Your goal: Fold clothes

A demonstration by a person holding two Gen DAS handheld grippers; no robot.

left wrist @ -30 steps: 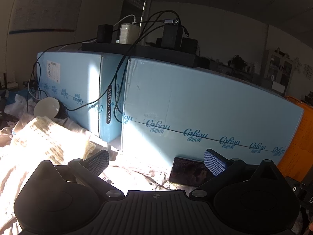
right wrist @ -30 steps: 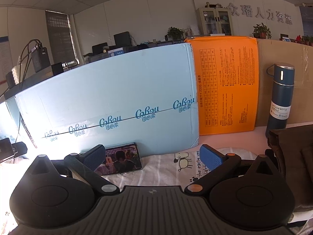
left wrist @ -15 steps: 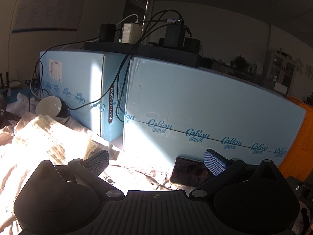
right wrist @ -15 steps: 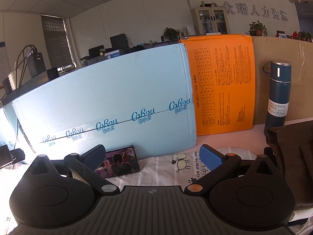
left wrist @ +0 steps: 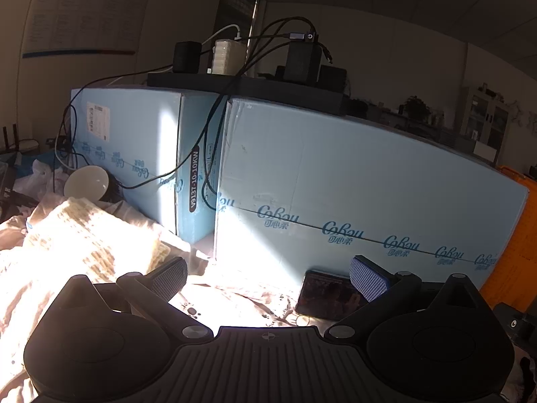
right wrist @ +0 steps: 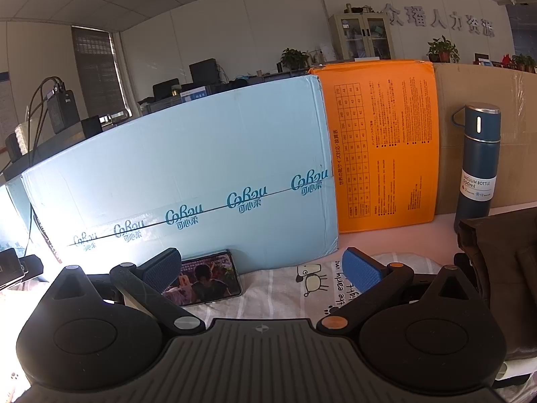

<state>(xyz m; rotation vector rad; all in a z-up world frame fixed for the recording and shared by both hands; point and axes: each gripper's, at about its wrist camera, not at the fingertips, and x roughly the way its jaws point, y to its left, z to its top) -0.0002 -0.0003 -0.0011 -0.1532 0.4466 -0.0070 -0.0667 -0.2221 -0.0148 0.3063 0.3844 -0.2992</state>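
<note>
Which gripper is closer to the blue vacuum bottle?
Right. The vacuum bottle stands ahead and to the right of the right gripper; the left gripper faces the blue boxes, bottle out of view.

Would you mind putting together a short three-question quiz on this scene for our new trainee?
1. True or false: the right gripper is shut on the dark brown garment.
2. Multiple choice: the phone leans against which box? A) the orange box B) the light blue box C) the brown cardboard box
3. Fill in: the blue vacuum bottle stands ____ on the table.

Key: 1. False; both the right gripper and the left gripper are open and hold nothing. 2. B. 3. upright.
</note>
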